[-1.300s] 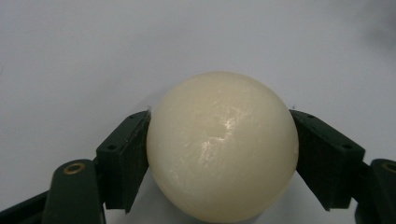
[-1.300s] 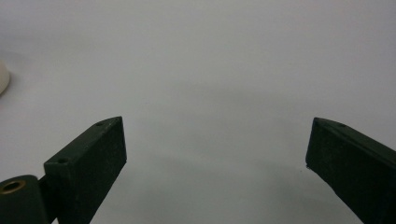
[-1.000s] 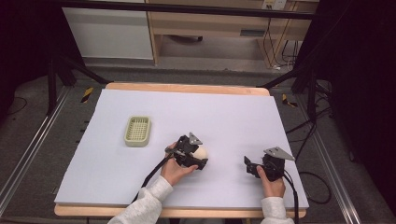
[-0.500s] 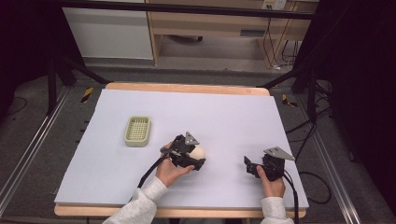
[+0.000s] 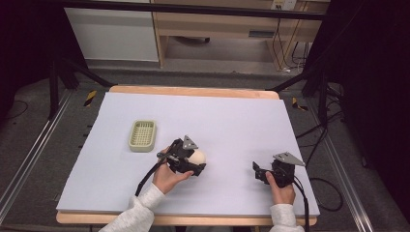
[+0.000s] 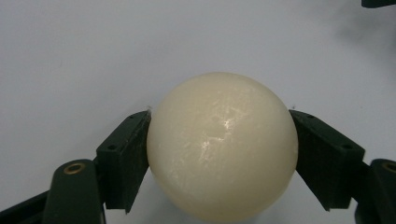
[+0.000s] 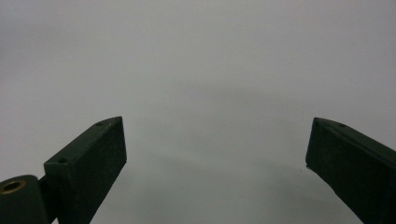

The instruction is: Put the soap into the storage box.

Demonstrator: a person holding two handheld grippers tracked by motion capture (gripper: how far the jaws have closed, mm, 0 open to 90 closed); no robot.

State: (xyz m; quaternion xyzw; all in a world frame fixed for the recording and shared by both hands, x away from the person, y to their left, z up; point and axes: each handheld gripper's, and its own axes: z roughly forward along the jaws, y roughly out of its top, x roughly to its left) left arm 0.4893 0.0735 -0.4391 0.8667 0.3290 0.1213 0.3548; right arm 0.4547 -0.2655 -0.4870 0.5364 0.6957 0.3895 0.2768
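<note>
A cream ball (image 5: 198, 156) sits between the jaws of my left gripper (image 5: 197, 163) near the middle of the white table sheet (image 5: 232, 125). In the left gripper view the ball (image 6: 223, 144) is pressed on both sides by the black pads (image 6: 126, 158), and my left gripper (image 6: 219, 156) is shut on it. My right gripper (image 5: 256, 172) rests low over the sheet at the front right, held by a hand. In the right gripper view my right gripper (image 7: 217, 149) stands wide open with nothing but bare sheet between its fingers (image 7: 93, 158).
A pale green ribbed tray (image 5: 142, 135) lies on the sheet to the left of the ball. The table's wooden edge (image 5: 193, 91) runs along the back. Cables trail from both grippers toward the front edge. Dark frame rails flank the table.
The left gripper with the ball has shifted slightly left and toward the front. The right gripper has stayed in place.
</note>
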